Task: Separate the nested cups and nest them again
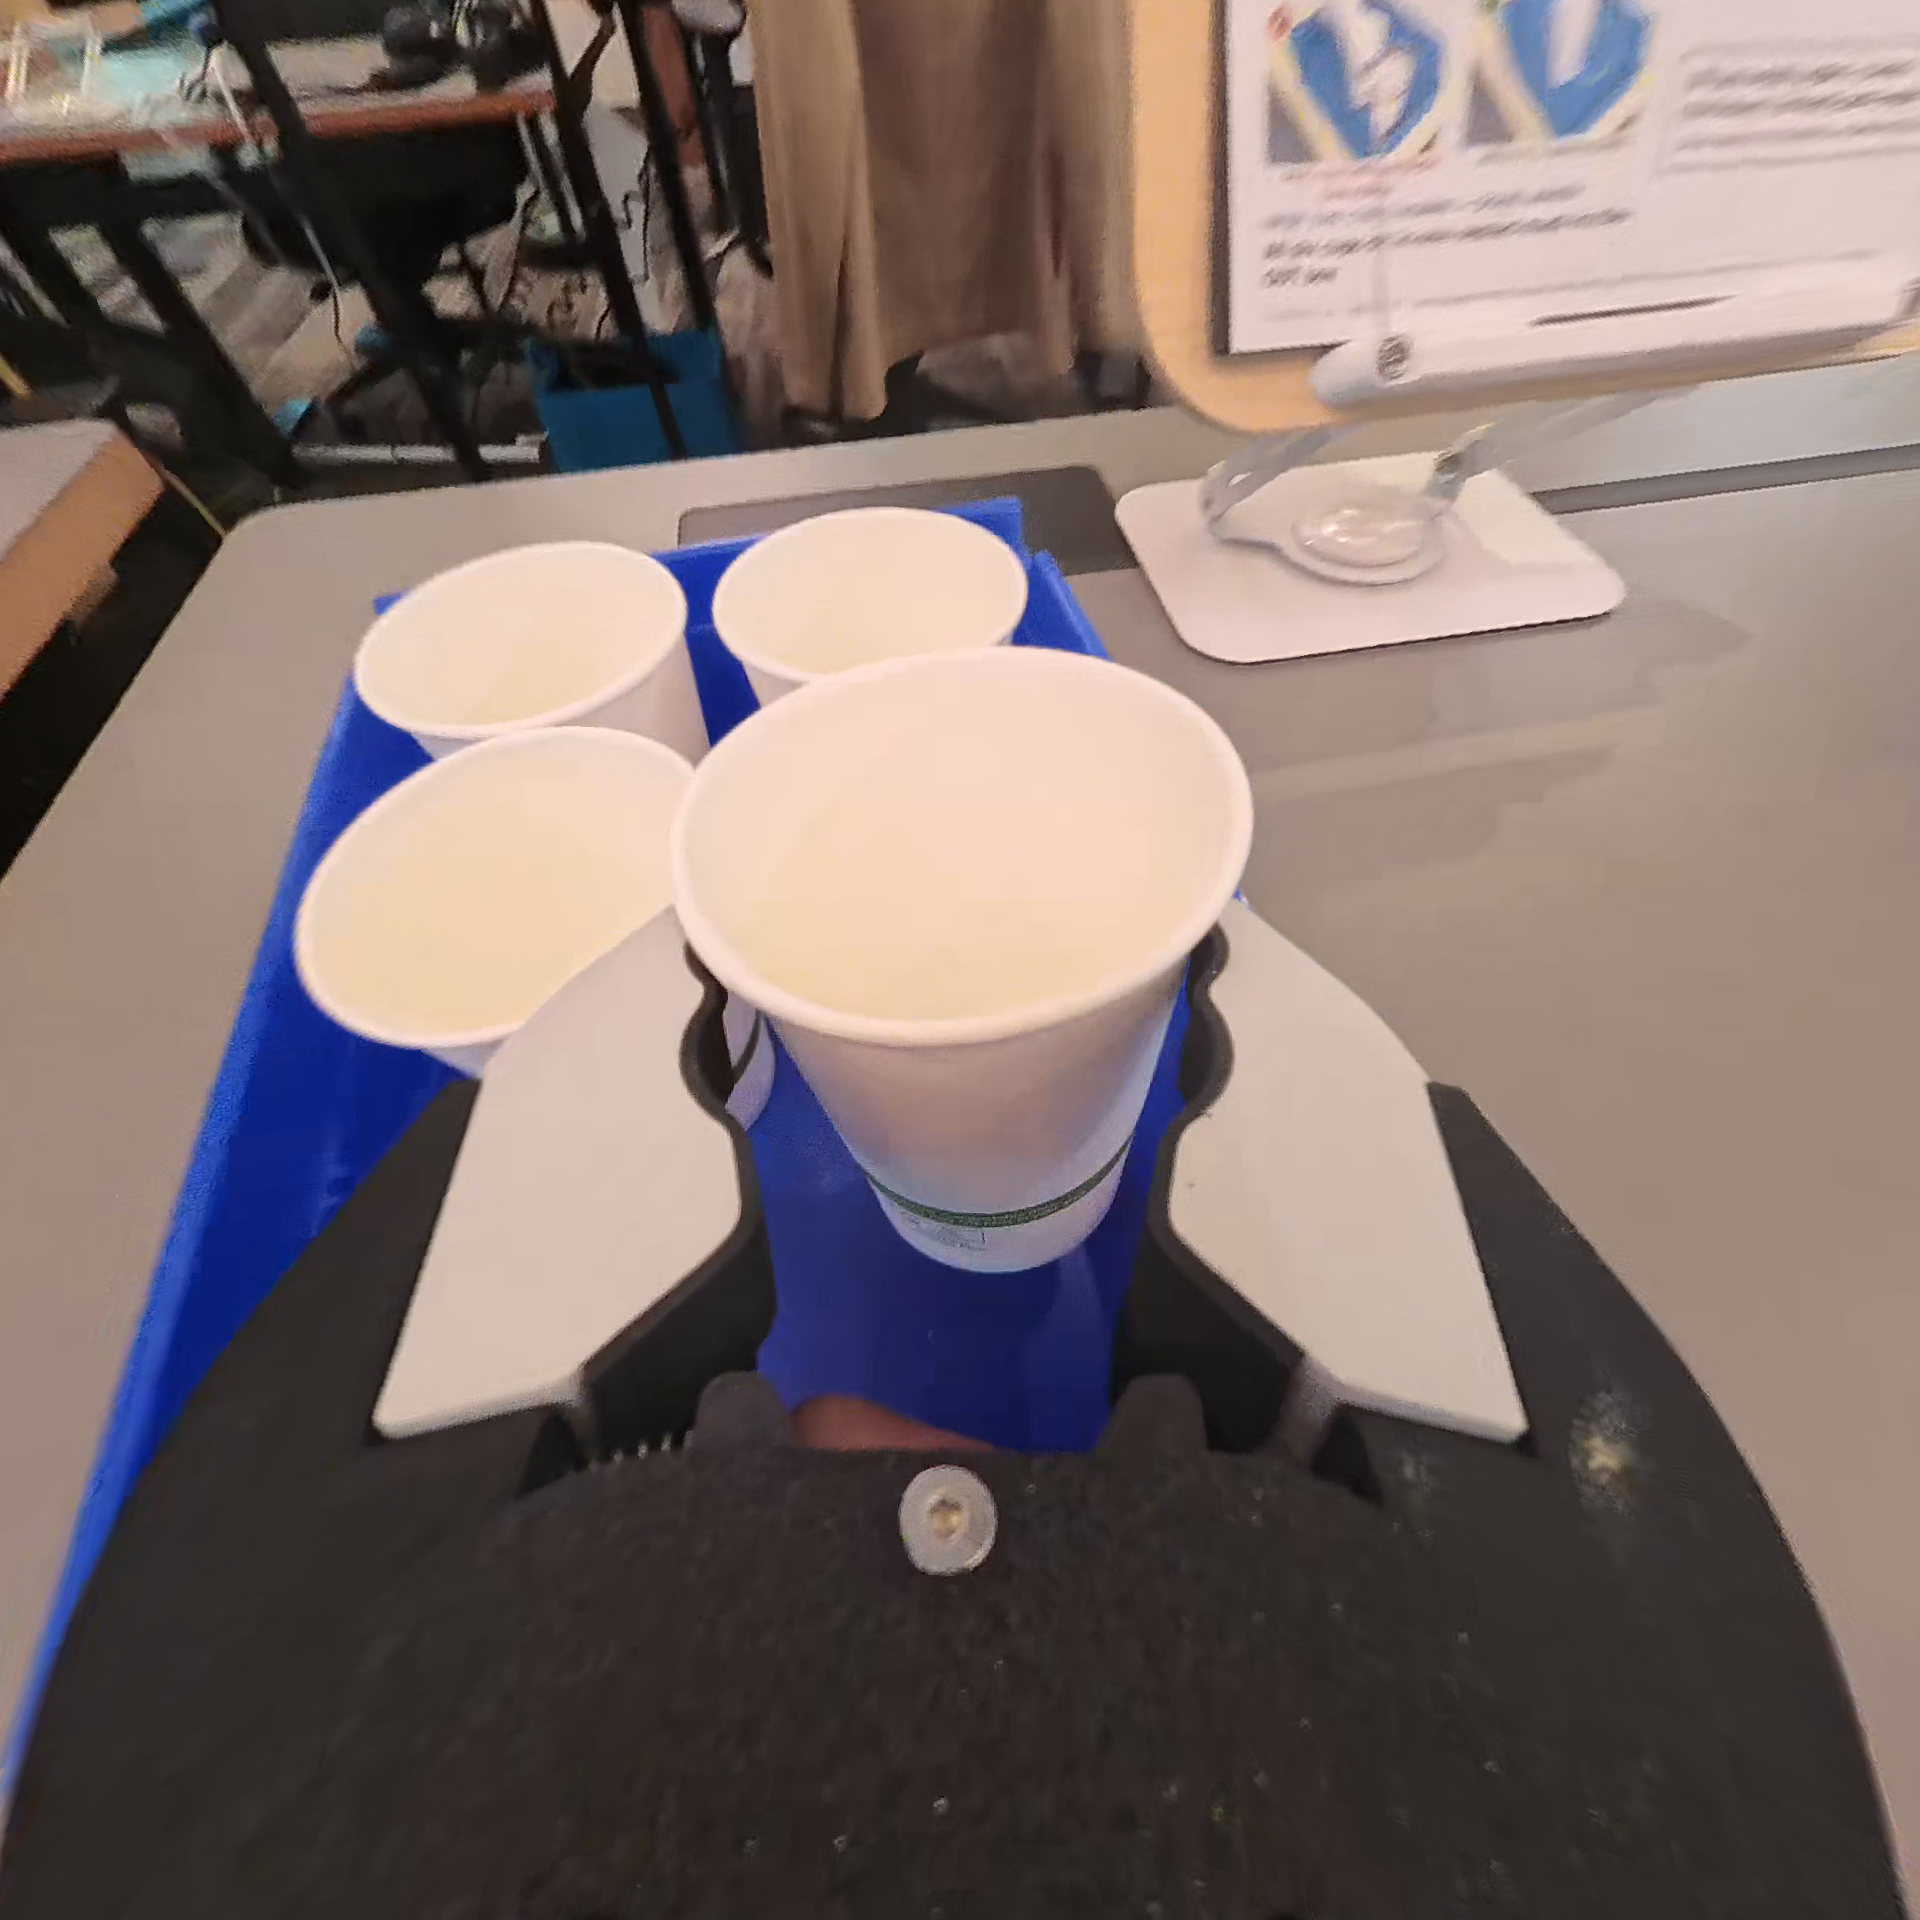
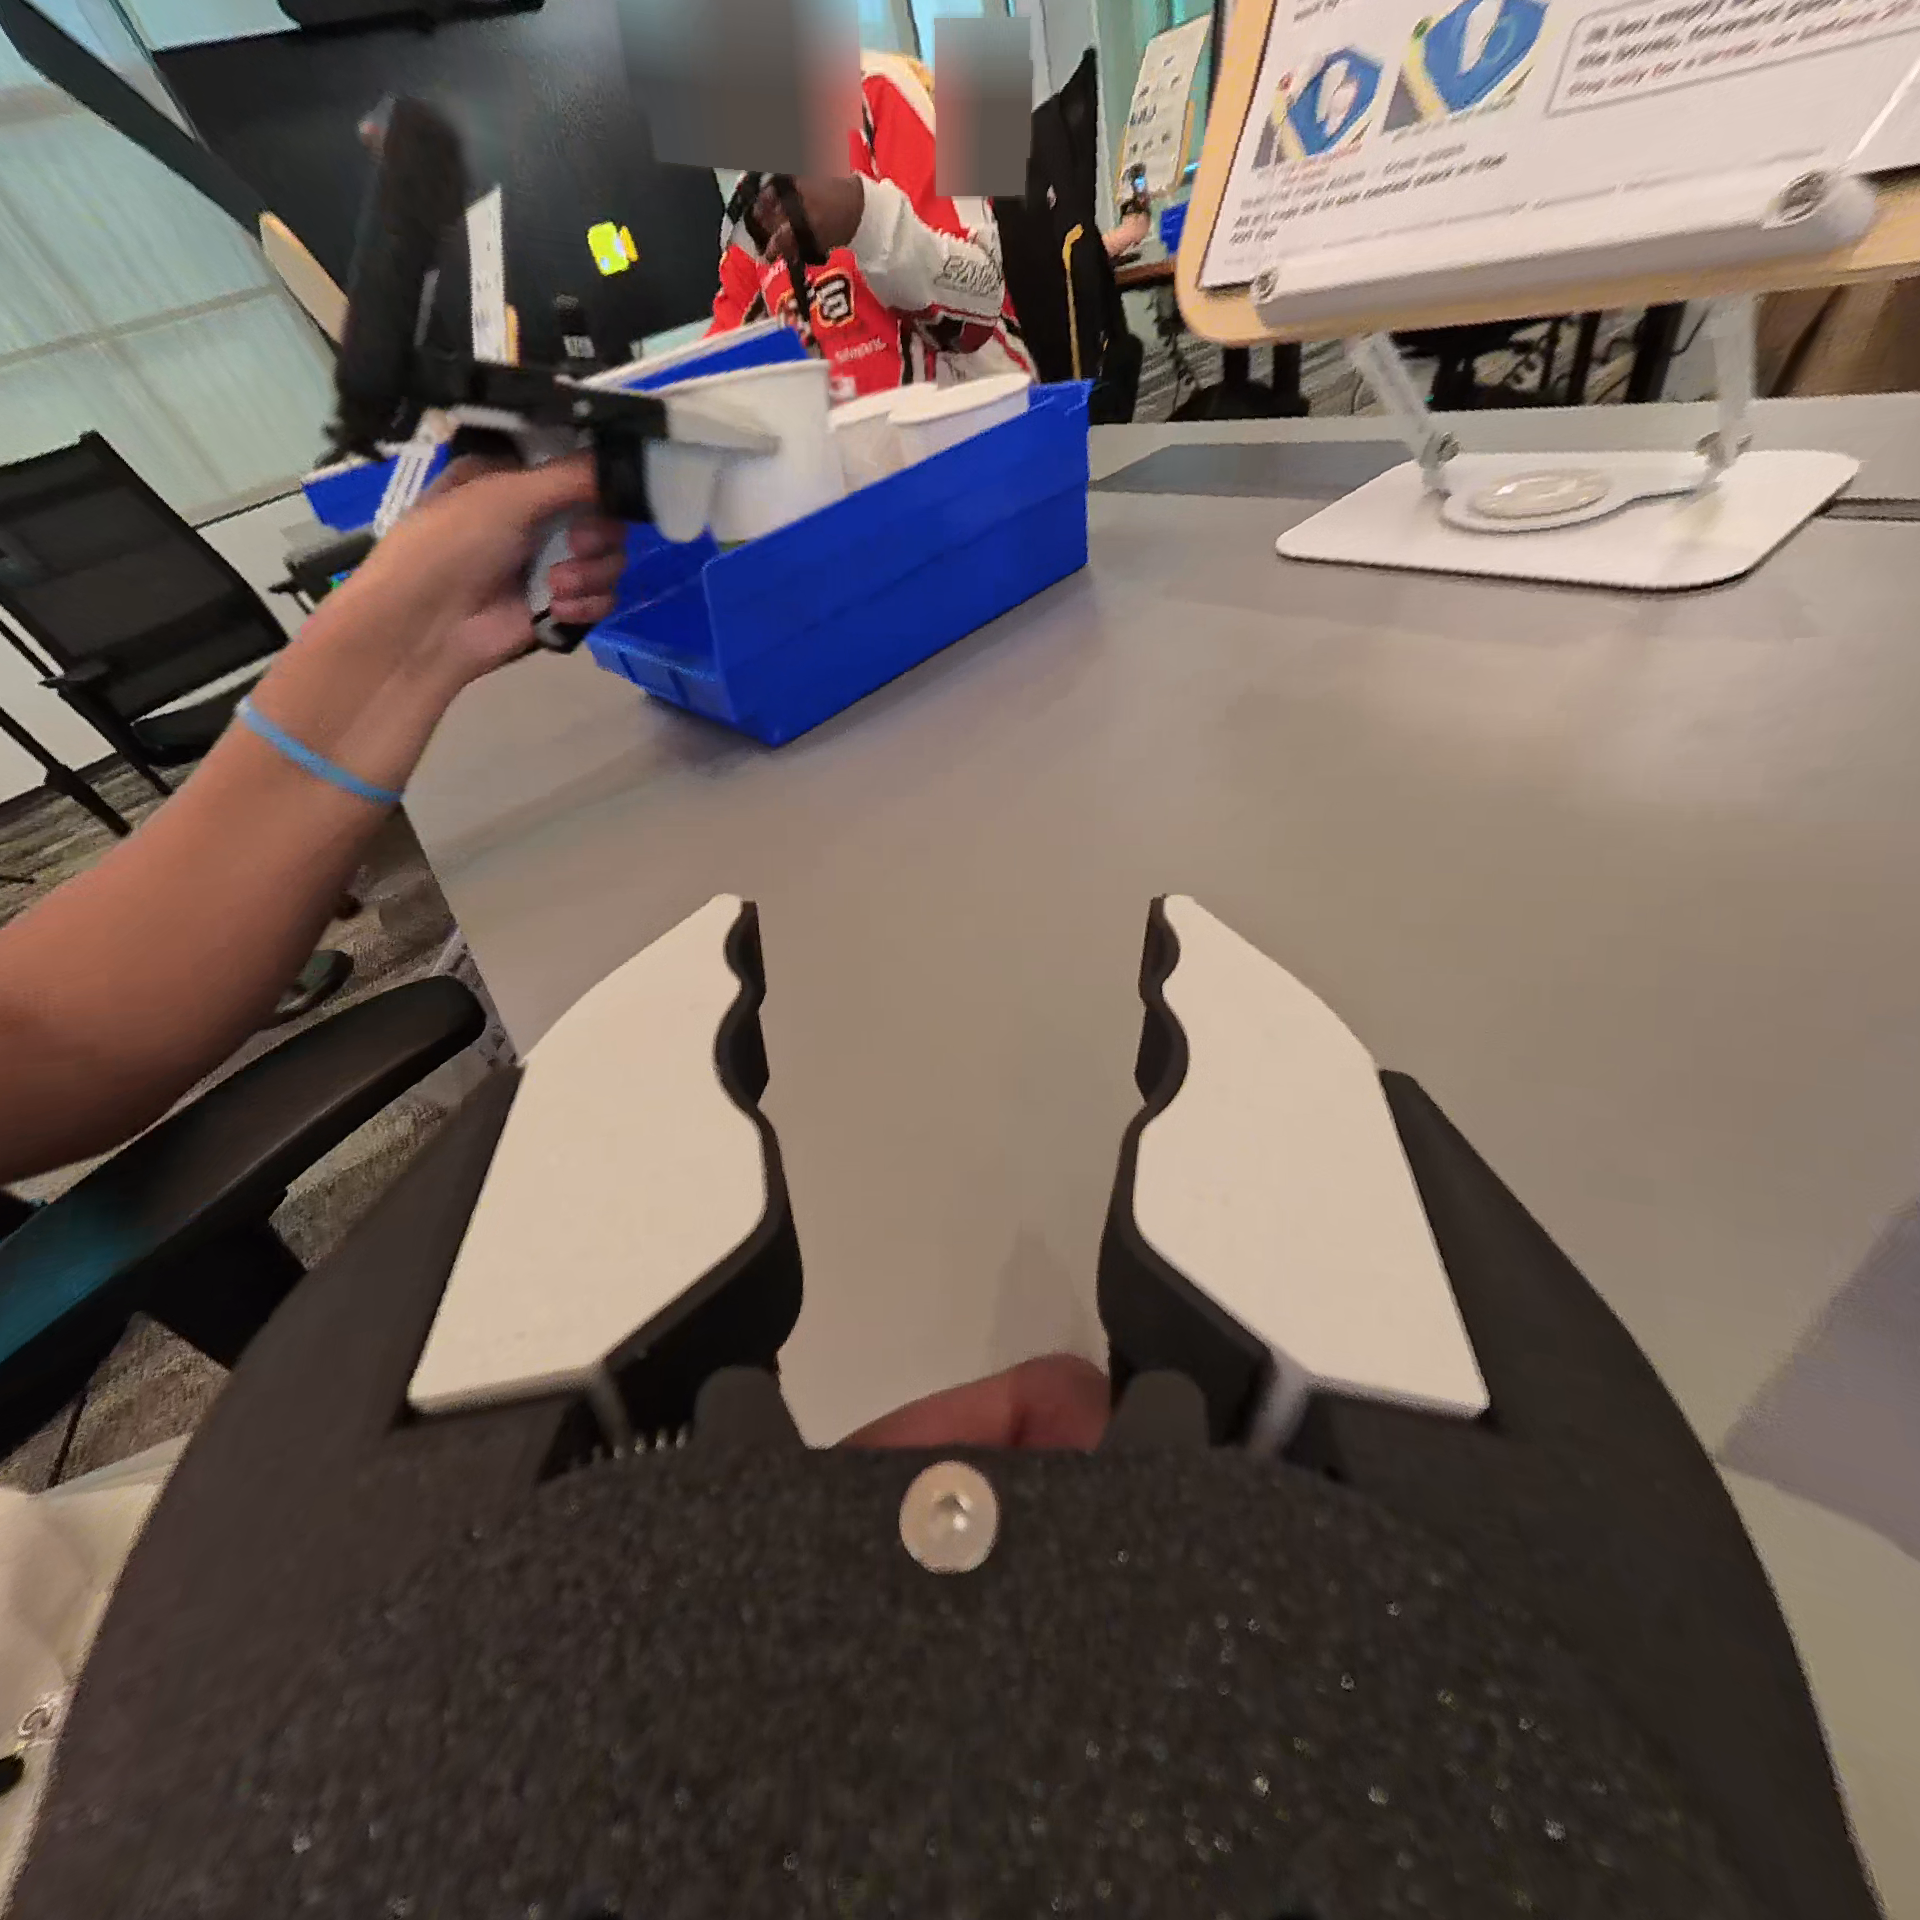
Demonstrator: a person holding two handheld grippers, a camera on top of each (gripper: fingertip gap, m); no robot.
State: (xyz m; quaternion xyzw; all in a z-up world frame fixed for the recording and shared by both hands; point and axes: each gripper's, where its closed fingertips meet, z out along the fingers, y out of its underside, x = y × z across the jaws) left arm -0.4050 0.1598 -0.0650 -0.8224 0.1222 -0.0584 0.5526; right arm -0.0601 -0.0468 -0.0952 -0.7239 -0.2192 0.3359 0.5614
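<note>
A smooth grey table [image 2: 1299,790] lies under both your tools. Your left gripper [image 1: 956,997] has its jaws spread around the nearest paper cup [image 1: 966,935]; whether the pads actually press its tapered wall you cannot tell. That makes four white cups, all upright in the blue plastic bin [image 1: 260,1091], the other three [image 1: 488,883] clustered just beyond. Your right gripper [image 2: 951,997] hangs over bare table, jaws wide apart, holding nothing.
</note>
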